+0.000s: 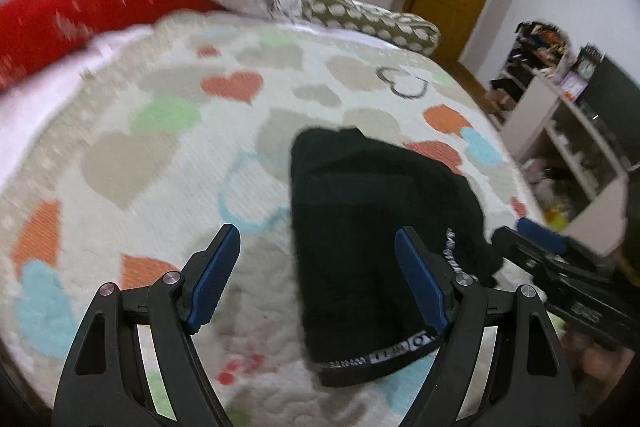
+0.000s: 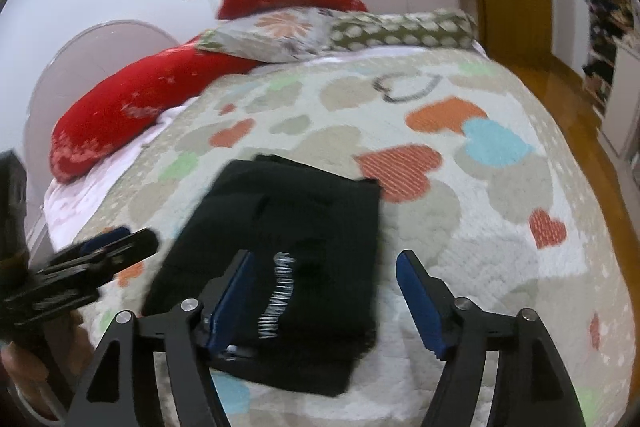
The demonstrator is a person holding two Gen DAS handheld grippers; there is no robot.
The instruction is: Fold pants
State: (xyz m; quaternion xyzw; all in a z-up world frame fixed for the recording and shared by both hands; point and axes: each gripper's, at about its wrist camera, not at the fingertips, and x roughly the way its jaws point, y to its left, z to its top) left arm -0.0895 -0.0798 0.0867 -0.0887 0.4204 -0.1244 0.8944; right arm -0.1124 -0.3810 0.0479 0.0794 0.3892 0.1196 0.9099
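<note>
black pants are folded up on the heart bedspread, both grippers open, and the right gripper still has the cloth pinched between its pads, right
Not quite. The right gripper pinches nothing: in the right wrist view its jaws stand apart above the black pants, no pad pressing the cloth. The rest holds: the pants lie folded on the heart bedspread, and the left gripper is open too.

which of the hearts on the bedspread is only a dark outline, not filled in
The dark outlined heart, near the far end of the bedspread just before the pillows. The other hearts are filled in or outlined in light blue.
</note>
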